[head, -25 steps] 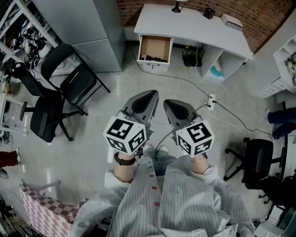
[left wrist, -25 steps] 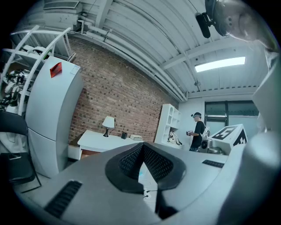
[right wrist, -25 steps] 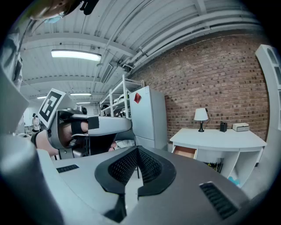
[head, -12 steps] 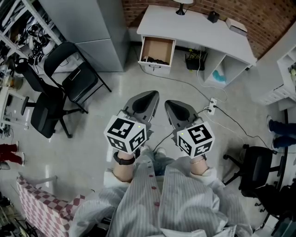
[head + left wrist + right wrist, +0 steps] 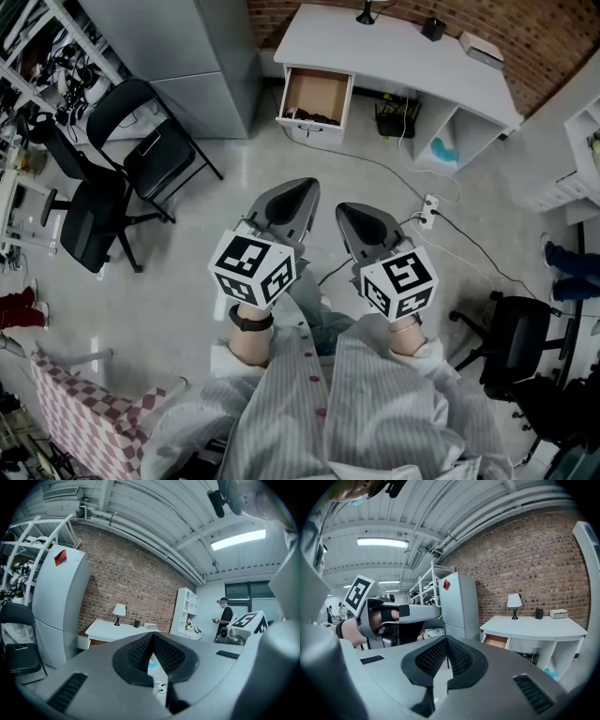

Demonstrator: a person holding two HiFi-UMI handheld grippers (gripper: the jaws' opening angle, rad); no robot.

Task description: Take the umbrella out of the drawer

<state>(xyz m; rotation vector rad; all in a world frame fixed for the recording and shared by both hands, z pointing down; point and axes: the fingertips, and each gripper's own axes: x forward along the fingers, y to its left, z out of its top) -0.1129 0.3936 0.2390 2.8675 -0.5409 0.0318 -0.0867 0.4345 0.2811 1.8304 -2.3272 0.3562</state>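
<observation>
Both grippers easing slightly nearer the white desk [image 5: 394,47], left gripper [image 5: 302,187] and right gripper [image 5: 347,210] hovering side by side well short of it, each one's jaws pressing together on nothing, drawer [image 5: 317,91] standing open under the desk's left end, dark umbrella [image 5: 314,117] lying along its front.

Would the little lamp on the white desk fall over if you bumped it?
Probably, yes: the lamp has a wide shade on a thin stem over a small base, so it looks top-heavy. It seems small, so it is likely light to lift. The shade may dent if squeezed.
</observation>
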